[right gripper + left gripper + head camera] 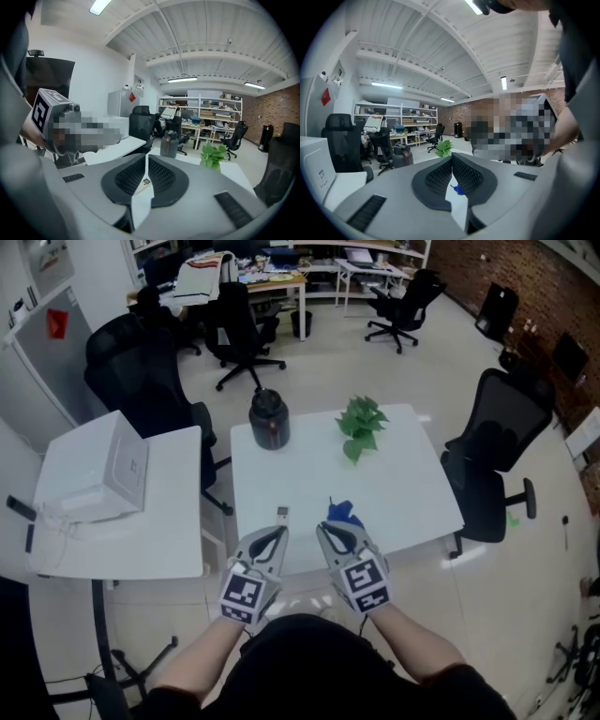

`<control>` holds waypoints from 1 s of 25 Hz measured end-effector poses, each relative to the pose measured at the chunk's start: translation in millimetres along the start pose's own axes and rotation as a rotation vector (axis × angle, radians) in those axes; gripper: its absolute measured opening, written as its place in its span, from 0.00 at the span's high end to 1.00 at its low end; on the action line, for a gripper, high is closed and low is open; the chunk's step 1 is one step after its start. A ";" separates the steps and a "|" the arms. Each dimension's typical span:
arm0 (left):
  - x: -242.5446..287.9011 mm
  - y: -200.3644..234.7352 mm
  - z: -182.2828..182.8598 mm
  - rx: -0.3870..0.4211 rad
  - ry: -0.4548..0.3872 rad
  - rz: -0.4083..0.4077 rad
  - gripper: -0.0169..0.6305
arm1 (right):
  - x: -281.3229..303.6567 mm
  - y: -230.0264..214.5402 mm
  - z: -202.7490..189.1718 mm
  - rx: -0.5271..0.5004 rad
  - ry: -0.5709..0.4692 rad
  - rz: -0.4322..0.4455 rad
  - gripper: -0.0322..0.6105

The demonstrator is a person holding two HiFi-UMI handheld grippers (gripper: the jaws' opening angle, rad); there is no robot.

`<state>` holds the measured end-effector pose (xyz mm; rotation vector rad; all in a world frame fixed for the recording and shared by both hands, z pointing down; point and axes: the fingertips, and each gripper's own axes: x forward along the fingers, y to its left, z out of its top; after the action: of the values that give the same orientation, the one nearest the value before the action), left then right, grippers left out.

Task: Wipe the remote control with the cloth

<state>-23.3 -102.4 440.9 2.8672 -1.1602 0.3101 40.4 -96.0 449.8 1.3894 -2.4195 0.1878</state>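
Observation:
A small remote control (281, 514) lies near the front edge of the white table (394, 484). A crumpled blue cloth (343, 514) lies just to its right. Both grippers hang above the table's front edge, close to the person's body. My left gripper (279, 532) is shut and empty, just short of the remote. My right gripper (323, 529) is shut and empty, just short of the cloth. The left gripper view shows its jaws (452, 157) meeting at the tips, with the blue cloth (459, 190) below them. In the right gripper view the closed jaws (146, 157) frame the remote (146, 182).
A dark jar (269, 419) and a green plant (361, 425) stand at the table's far side. A white box (94, 465) sits on the adjoining table to the left. A black office chair (497, 451) stands at the right, with more chairs and desks behind.

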 end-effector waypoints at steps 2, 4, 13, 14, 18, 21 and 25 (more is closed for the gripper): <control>0.0 -1.0 -5.0 0.011 0.006 -0.016 0.97 | -1.2 4.7 -0.7 0.002 -0.001 0.003 0.92; 0.4 -3.1 -8.8 0.018 0.017 -0.027 0.97 | -2.0 7.9 -2.5 0.000 -0.001 0.006 0.93; 0.7 -12.2 -13.7 0.005 0.066 -0.036 0.97 | -0.9 18.6 -4.6 -0.024 0.007 0.024 0.94; 0.9 -12.2 -14.1 0.005 0.069 -0.039 0.97 | -0.2 18.8 -4.9 -0.027 0.008 0.025 0.94; 0.7 -13.3 -15.3 0.001 0.074 -0.044 0.97 | -0.7 20.5 -4.3 -0.023 0.015 0.018 0.94; 0.1 -13.3 -17.8 0.007 0.080 -0.046 0.97 | -0.6 21.0 -5.6 -0.025 0.019 0.018 0.94; 0.9 -12.3 -19.1 0.005 0.086 -0.043 0.97 | 0.4 20.1 -4.7 -0.029 0.018 0.016 0.94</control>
<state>-17.5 -92.1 460.3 2.8474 -1.0835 0.4301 24.1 -84.7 455.4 1.3499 -2.4099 0.1682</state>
